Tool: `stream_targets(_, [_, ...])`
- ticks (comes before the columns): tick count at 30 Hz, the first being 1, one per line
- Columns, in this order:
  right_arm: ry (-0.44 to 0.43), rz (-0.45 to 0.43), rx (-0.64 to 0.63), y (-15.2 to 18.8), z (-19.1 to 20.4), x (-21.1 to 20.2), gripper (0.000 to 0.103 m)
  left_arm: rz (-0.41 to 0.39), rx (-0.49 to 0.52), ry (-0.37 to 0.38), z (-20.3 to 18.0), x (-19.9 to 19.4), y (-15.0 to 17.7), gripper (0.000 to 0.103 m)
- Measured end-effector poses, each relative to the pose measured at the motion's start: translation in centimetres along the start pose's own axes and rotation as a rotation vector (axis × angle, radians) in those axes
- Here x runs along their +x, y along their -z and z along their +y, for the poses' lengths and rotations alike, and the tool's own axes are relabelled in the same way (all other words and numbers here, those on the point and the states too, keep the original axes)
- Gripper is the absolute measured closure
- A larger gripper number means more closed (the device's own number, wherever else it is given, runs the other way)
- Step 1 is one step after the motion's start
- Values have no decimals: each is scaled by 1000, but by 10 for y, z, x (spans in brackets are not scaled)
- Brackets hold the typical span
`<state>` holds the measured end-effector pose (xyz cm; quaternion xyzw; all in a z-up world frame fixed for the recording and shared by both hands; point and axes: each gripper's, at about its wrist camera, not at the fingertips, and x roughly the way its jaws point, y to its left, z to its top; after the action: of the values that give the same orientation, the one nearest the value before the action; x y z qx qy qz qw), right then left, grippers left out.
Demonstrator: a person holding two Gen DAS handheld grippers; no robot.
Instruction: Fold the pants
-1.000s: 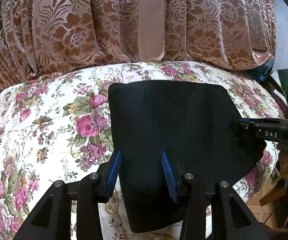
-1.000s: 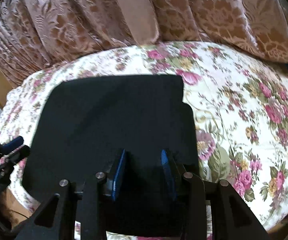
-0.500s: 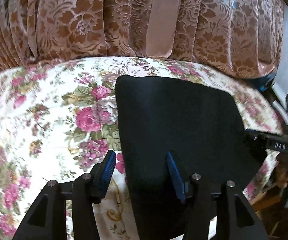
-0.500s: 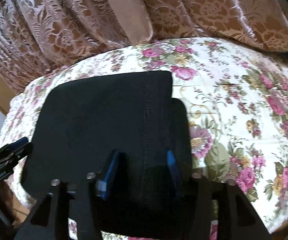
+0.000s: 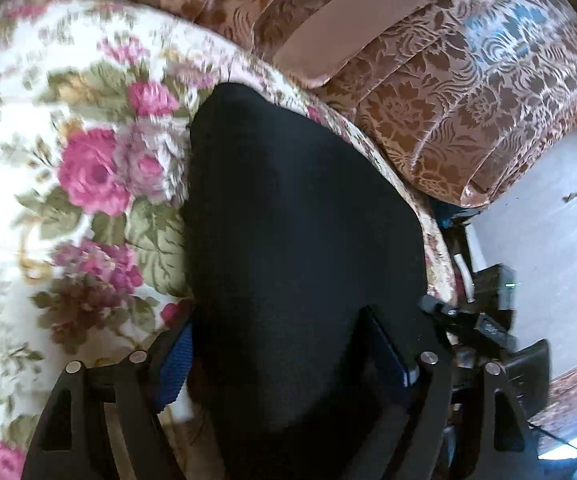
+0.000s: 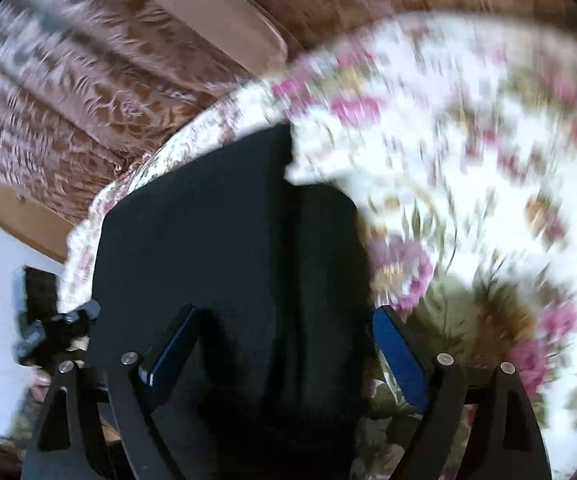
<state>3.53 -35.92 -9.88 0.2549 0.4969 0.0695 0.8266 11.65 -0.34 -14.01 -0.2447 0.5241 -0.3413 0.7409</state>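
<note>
The pants (image 5: 300, 248) are seen lying on the bed (image 5: 48, 128) as a compact dark rectangle, so the folding is judged nearly done. Both the left gripper (image 5: 288, 364) and right gripper (image 6: 284, 344) are held with jaws spread wide over the pants' near edge, nothing gripped.

Black pants (image 5: 296, 248), folded into compact flat stack, plain dark knit-like fabric. Lying on floral bedspread (image 5: 88, 168) near its edge, close to brown patterned curtain (image 5: 448, 112). Seen from right wrist (image 6: 224, 256): upper layer set back from lower, stepped corner at far right, vertical seam down middle. Both views motion-blurred.
</note>
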Motion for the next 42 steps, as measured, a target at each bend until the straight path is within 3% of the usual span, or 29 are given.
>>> stream_targets(2, [-93,37,56,1,-13,12,20,6,-6,51,3,3,0,45])
stream_targets(4, [-178,44,56,2,-12,19,41,-17,16,80,-2,-1,2,57])
stream_targets(5, [-176,41,49,2,-8,20,49,-32,40,90,-7,-6,3,62])
stream_targets(8, [-173,9,-7,-5,14,12,61,-69,60,132,-15,-22,-5,68])
stream_targets(13, [-228,-64,-133,-44,66,2,61,-176,101,121,-18,-59,-45,68])
stream_targets(16, [-250,-88,-169,-84,93,22,61,-215,135,59,-14,-70,-84,67])
stream_targets(19, [-243,-78,-181,-120,108,54,60,-235,177,-48,-5,-69,-121,65])
stream_targets(23, [-198,-37,-173,-156,120,105,60,-204,173,-155,24,-54,-156,62])
stream_targets(26, [-142,13,-178,-163,121,142,59,-154,120,-234,60,-34,-169,56])
stream_targets(29, [-113,28,-164,-161,112,160,55,-150,78,-249,80,-25,-167,37])
stream_targets(32, [-116,24,-144,-156,104,160,44,-169,52,-258,79,-28,-160,35])
stream_targets(35, [-68,3,-144,-156,105,149,38,-232,45,-380,63,-43,-149,34])
stream_targets(38, [71,-98,-210,-148,124,121,37,-312,75,-551,42,-63,-129,35])
stream_targets(42, [191,-229,-304,-123,159,79,35,-395,105,-651,13,-85,-93,35])
